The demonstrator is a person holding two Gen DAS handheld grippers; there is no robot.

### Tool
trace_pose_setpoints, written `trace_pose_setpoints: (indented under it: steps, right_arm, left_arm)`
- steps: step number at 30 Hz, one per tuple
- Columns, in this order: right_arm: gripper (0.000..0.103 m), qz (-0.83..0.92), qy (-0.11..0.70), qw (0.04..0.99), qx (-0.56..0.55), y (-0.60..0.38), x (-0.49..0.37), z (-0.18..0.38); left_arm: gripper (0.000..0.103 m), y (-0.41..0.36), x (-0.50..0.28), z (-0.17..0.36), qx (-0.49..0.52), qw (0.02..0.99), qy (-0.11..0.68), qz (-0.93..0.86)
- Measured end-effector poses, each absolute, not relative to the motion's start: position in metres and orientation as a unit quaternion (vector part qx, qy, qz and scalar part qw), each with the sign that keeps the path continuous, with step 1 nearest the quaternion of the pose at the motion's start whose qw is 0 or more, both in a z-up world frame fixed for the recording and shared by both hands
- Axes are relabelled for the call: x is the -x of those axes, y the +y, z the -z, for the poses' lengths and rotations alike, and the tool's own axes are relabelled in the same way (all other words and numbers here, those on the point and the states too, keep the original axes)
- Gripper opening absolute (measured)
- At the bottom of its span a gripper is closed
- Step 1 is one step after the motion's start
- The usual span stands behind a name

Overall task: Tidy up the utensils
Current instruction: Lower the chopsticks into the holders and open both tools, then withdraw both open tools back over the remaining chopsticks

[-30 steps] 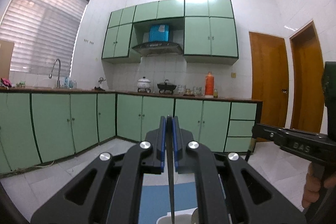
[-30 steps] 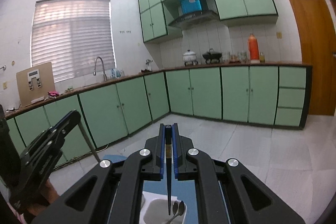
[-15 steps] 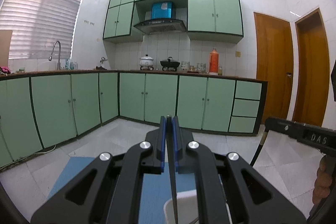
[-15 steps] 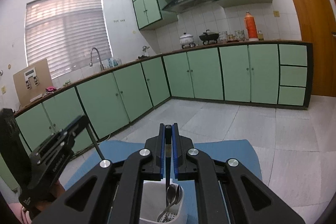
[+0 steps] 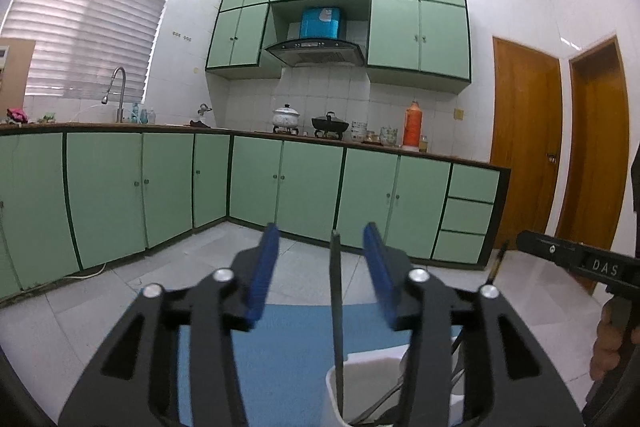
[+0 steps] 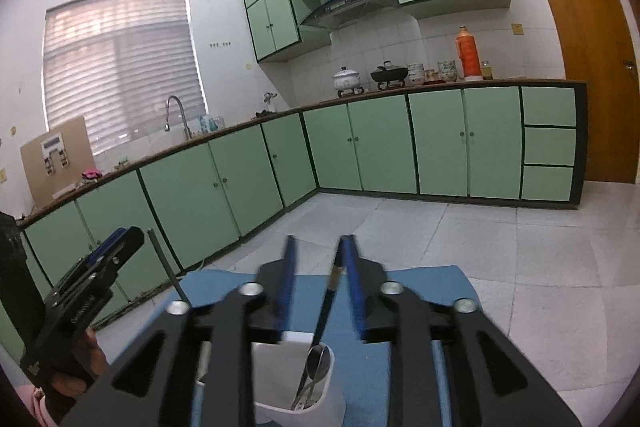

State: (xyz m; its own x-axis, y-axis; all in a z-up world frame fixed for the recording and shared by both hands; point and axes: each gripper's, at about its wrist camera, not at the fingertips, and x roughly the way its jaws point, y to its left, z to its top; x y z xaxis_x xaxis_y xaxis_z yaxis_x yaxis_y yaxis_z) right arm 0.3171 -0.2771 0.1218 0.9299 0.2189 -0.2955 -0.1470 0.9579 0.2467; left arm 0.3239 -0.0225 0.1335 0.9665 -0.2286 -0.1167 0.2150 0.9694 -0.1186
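My left gripper point(image 5: 322, 269) hovers over a white utensil holder point(image 5: 370, 367) on a blue mat point(image 5: 280, 339). Its jaws are opening. A thin dark utensil point(image 5: 335, 291) stands free between the blue pads, its lower end inside the holder. My right gripper point(image 6: 320, 281) is above the same holder point(image 6: 280, 367), jaws also opening. A dark-handled utensil point(image 6: 329, 293) leans close to the right pad, gripped by neither. A spoon point(image 6: 318, 363) sits in the holder. Each gripper shows in the other's view: the right gripper point(image 5: 576, 261) and the left gripper point(image 6: 100, 267).
The mat point(image 6: 420, 291) lies on a low surface in front of a tiled floor point(image 6: 480, 227). Green cabinets point(image 5: 304, 183) run along the far walls under a worktop with pots and a sink. Wooden doors point(image 5: 524, 147) stand at the right. A person's hand point(image 5: 610, 339) holds the right gripper.
Both grippers were shut on their utensils and now stand apart from them. Both hands have sunk toward the holder, and the utensils now rest in it.
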Motion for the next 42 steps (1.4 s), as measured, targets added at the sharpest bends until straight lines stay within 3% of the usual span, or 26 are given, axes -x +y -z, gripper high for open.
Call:
trace_pose_setpoints:
  steps: [5,11,15,18,42]
  right_arm:
    - [0.040,-0.088,0.144,0.979,-0.112,-0.284,-0.300,-0.129]
    - [0.062,-0.080,0.129,0.983,-0.107,-0.290,-0.266,-0.128]
    - [0.081,-0.068,0.122,0.986,-0.096,-0.284,-0.232,-0.117]
    - [0.085,-0.070,0.124,0.986,-0.088,-0.277,-0.207,-0.106]
    - [0.089,-0.018,0.162,0.985,-0.059,-0.221,-0.059,0.023]
  left_arm:
    - [0.061,-0.015,-0.308,-0.143,0.057,0.991,0.052,0.109]
    - [0.090,0.000,-0.272,-0.147,0.066,0.991,0.038,0.110]
    - [0.094,0.009,-0.240,-0.138,0.070,0.988,0.046,0.127]
    - [0.096,0.011,-0.215,-0.126,0.056,0.989,0.053,0.124]
    - [0.096,0.025,-0.072,0.000,0.008,0.987,0.139,0.079]
